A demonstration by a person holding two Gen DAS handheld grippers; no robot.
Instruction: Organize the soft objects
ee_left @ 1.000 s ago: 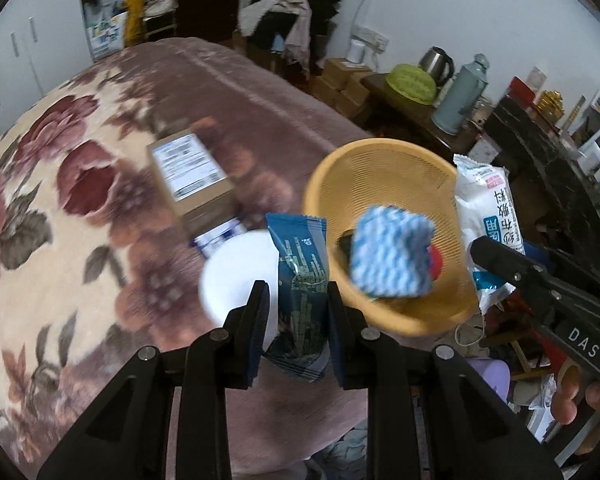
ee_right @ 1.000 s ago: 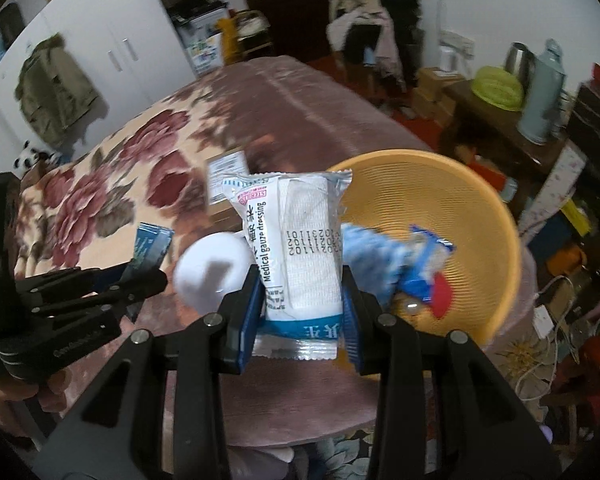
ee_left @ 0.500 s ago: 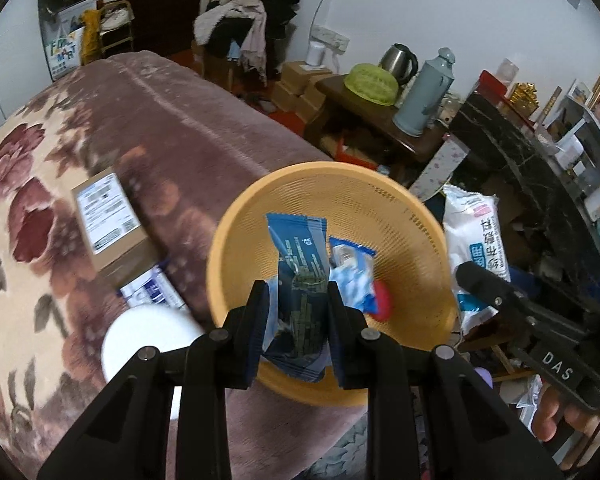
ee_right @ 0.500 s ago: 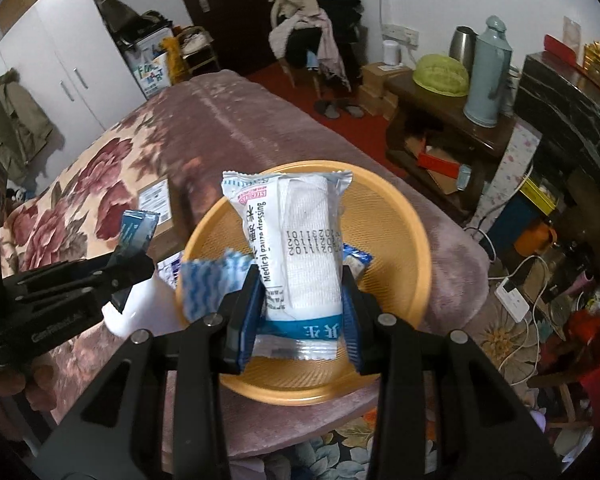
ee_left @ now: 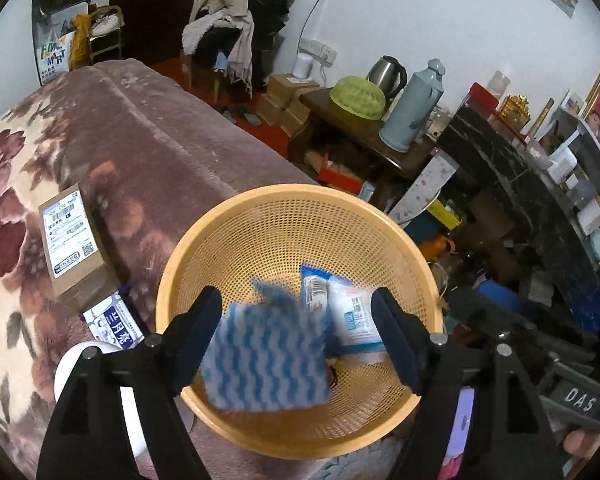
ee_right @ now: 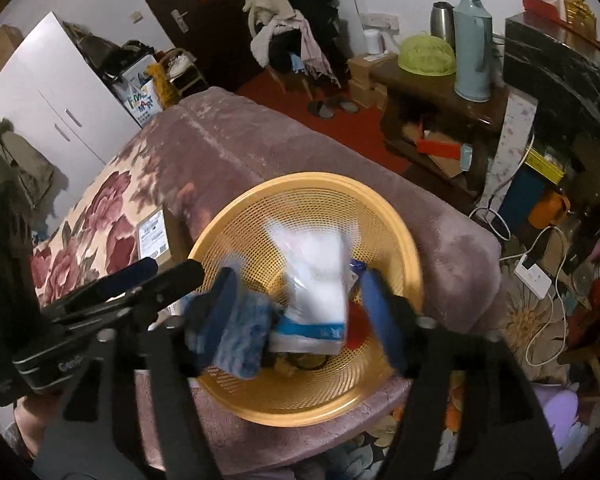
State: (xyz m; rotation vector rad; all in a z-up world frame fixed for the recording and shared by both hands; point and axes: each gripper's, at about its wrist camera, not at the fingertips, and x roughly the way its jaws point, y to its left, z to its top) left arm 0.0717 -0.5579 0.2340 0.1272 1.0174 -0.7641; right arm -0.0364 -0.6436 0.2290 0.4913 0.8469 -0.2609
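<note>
In the left wrist view, the left gripper [ee_left: 298,330] hangs over a round orange perforated plastic basket [ee_left: 284,216] with its two blue-padded jaws spread wide and nothing between them. Inside the basket lies a blue-and-white wavy-striped soft cloth pad [ee_left: 266,362], square and woven-looking, nearest the camera; just to its right rests a white plastic-wrapped gauze roll [ee_left: 356,320] with blue print, touching the pad's edge. The basket sits on a plush mauve blanket with a dark red rose pattern [ee_left: 140,152]. To the left of the basket lie a flat brown cardboard box with a white shipping label [ee_left: 70,244] and, nearer, a small blue-and-white printed packet [ee_left: 114,320]. In the right wrist view, the right gripper [ee_right: 300,314] is likewise parted, gripping nothing, above the same basket [ee_right: 400,232]. The gauze roll [ee_right: 316,284], blurred, glossy and white with a blue band at its near end, appears between the jaws but clear of both pads; whether it rests on the mesh cannot be told. The striped pad [ee_right: 246,340] is at the near left of the basket.
</note>
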